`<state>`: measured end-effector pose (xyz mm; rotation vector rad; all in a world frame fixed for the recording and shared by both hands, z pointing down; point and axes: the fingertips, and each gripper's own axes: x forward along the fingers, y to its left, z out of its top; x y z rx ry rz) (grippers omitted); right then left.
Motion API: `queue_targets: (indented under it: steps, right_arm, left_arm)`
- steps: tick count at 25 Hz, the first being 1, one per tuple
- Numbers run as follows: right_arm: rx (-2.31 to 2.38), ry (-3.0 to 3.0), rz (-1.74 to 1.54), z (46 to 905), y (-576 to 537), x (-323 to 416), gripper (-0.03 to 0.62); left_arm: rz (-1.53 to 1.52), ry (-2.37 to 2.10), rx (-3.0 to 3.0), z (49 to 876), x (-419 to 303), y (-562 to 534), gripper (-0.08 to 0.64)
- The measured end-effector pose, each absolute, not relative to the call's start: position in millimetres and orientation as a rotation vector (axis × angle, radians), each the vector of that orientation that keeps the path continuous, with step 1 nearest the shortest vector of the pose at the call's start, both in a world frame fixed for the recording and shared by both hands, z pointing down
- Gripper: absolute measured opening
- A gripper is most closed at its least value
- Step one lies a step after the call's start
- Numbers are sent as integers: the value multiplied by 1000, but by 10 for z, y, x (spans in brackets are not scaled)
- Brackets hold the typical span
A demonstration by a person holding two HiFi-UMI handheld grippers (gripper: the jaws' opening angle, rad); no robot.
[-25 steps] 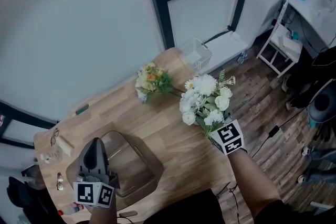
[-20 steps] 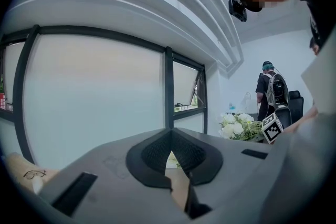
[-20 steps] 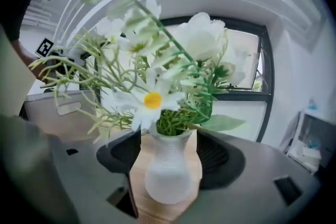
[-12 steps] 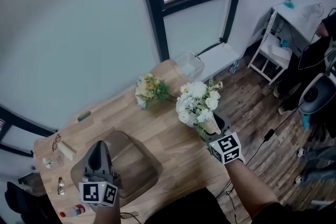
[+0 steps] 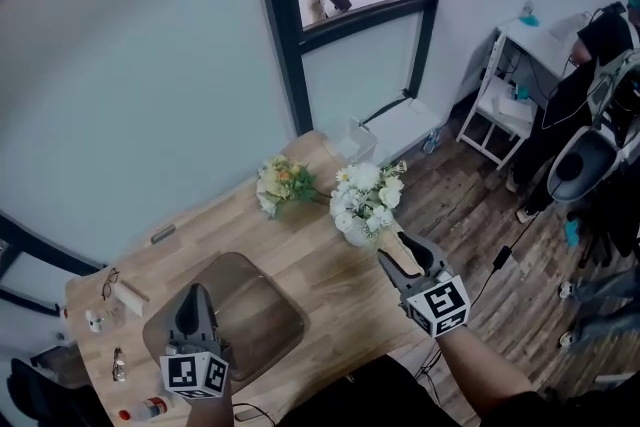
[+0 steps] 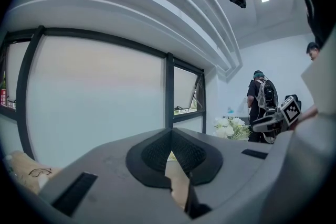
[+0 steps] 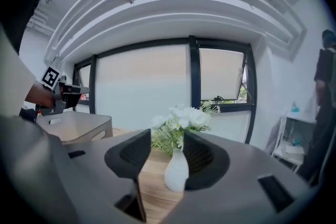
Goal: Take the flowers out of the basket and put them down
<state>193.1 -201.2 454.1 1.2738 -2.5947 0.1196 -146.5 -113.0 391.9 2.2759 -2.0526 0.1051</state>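
The white flowers [image 5: 362, 203] are stood upright in a vase [image 7: 177, 170], long axis vertical, at the far right of the tabletop [image 5: 300, 255]. Just nearer, the jaws of the right gripper [image 5: 398, 251] are held spread and empty, having just been drawn narrower. The jaws of the left gripper [image 5: 192, 295] are pressed together by the basket [image 5: 255, 315].

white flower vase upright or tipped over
Upright: the white vase stands on its base on the wooden table, blooms pointing up.
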Motion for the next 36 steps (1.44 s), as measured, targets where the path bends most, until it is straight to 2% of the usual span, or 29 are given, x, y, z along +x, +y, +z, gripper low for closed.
queue_targets:
  steps: [1, 2, 10, 36]
  right_arm:
    - [1288, -2593, 104, 4460, -1987, 1950, 158]
    - [1294, -2597, 91, 4387, -1964, 1956, 107]
    - [1319, -2675, 133, 4013, -1870, 1922, 23]
    - [1262, -2700, 104, 3988, -1963, 1716, 21]
  left_arm:
    - [108, -2051, 2280, 3911, -1456, -1101, 3]
    - [113, -2044, 2285, 3912, -1436, -1074, 3]
    - [121, -2040, 2285, 3964, -1362, -794, 3]
    - [54, -2091, 2284, 3762, -1442, -763, 3]
